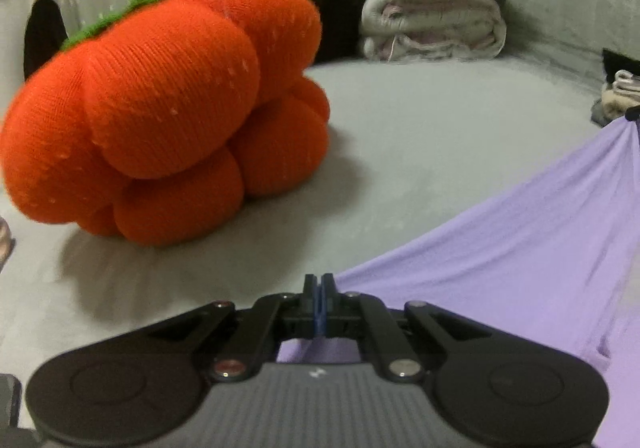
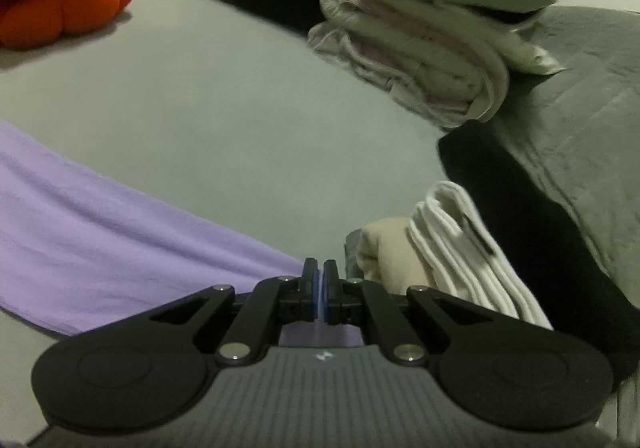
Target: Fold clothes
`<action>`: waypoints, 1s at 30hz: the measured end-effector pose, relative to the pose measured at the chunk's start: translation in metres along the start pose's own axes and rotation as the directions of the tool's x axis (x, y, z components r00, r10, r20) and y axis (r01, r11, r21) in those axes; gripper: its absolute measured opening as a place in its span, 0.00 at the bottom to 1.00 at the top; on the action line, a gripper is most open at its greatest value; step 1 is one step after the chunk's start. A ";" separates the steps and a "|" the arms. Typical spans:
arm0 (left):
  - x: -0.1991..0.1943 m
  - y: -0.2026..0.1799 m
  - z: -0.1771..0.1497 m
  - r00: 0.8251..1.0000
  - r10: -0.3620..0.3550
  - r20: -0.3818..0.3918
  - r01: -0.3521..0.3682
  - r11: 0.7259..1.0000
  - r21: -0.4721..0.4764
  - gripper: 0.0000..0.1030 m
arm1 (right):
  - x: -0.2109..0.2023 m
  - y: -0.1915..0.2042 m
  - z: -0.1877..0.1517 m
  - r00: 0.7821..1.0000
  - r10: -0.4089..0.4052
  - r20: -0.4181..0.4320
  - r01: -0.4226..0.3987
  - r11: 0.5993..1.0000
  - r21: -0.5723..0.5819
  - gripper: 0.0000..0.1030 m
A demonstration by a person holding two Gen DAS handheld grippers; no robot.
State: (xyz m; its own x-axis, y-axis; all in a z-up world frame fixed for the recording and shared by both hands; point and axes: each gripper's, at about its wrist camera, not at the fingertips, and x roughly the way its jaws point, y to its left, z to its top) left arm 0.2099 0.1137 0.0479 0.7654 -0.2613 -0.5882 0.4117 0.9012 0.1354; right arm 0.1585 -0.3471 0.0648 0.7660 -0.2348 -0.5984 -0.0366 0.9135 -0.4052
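A lilac garment (image 1: 520, 256) hangs stretched over the grey bed sheet (image 1: 400, 136). In the left wrist view my left gripper (image 1: 319, 282) is shut on one corner of it, and the cloth runs up and right to a taut point at the far right edge. The right wrist view shows my right gripper (image 2: 320, 268) shut on another corner of the lilac garment (image 2: 100, 248), which spreads away to the left. More lilac cloth shows under both linkages. Both sets of blue pads are pressed together.
A big orange plush pumpkin (image 1: 160, 108) lies on the bed at left. Folded pale quilts with a pink pillow (image 2: 420, 56) are stacked at the back. A pile of folded white and beige clothes (image 2: 440, 248), a black garment (image 2: 520, 216) and a grey quilt (image 2: 580, 128) sit at right.
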 end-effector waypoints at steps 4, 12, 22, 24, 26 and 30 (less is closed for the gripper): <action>-0.030 -0.003 -0.007 0.998 0.009 0.057 -0.009 1.000 -0.001 0.01 | -0.039 -0.002 -0.017 0.997 -0.032 0.068 0.029 0.999 0.032 0.01; -0.099 -0.020 -0.022 0.984 0.040 0.172 -0.041 0.999 0.004 0.01 | -0.072 -0.009 -0.027 0.983 -0.110 0.147 0.099 0.992 0.075 0.01; -0.148 -0.053 -0.078 0.981 0.088 0.174 -0.103 0.992 0.078 0.00 | -0.116 0.022 -0.088 0.978 -0.171 0.118 0.161 0.982 0.097 0.01; -0.154 -0.053 -0.084 0.979 0.116 0.169 -0.130 0.988 0.077 0.00 | -0.121 0.025 -0.097 0.977 -0.181 0.110 0.169 0.979 0.111 0.01; -0.159 -0.048 -0.087 0.979 0.119 0.164 -0.130 0.990 0.057 0.00 | -0.125 0.027 -0.104 0.976 -0.192 0.103 0.179 0.976 0.123 0.01; -0.157 -0.034 -0.084 0.988 0.090 0.126 -0.088 0.996 -0.021 0.00 | -0.131 0.031 -0.115 0.979 -0.183 0.087 0.171 0.976 0.133 0.01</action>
State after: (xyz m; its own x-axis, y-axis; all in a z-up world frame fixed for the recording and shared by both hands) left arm 0.0340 0.1532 0.0687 0.8554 -0.2205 -0.4687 0.3323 0.9277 0.1699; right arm -0.0162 -0.3257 0.0510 0.8125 -0.3685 -0.4517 0.1805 0.8958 -0.4062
